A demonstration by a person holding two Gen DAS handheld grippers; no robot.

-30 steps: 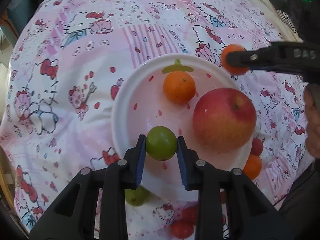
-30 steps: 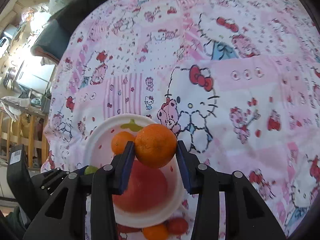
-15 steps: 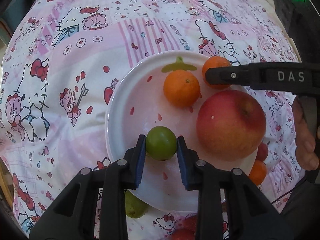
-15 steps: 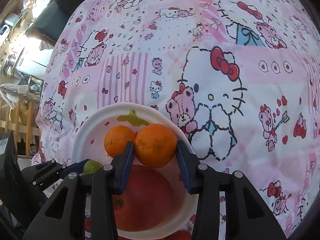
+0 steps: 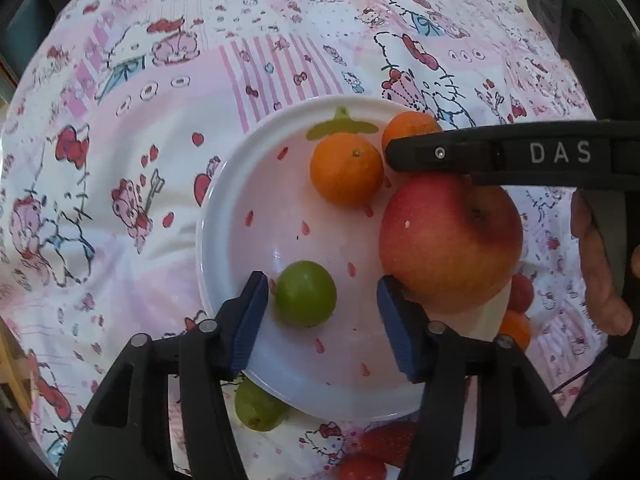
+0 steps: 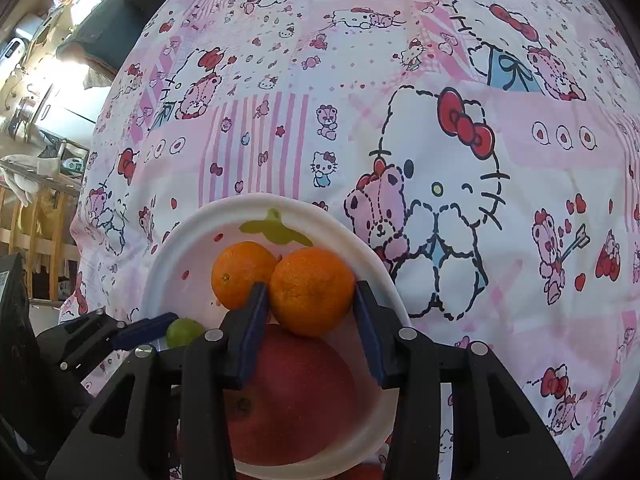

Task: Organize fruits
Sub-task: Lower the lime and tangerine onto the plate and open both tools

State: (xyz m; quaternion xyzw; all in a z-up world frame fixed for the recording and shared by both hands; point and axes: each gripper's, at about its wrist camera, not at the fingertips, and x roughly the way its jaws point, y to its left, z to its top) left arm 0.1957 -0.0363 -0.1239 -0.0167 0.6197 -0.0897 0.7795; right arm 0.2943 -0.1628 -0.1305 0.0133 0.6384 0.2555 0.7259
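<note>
A white plate lies on the pink cartoon-print cloth. On it are a small green fruit, an orange and a big red apple. My left gripper is open, its pads on either side of the green fruit, which rests on the plate. My right gripper is shut on a second orange at the plate's far rim, beside the first orange and above the apple. This gripper crosses the left wrist view.
Off the plate at its near edge lie another green fruit, red fruits and an orange. A wooden rack stands beyond the cloth's left edge. A hand holds the right gripper.
My left gripper has opened and let the green fruit go onto the plate. My right gripper has carried its orange down over the plate, next to the other orange.
</note>
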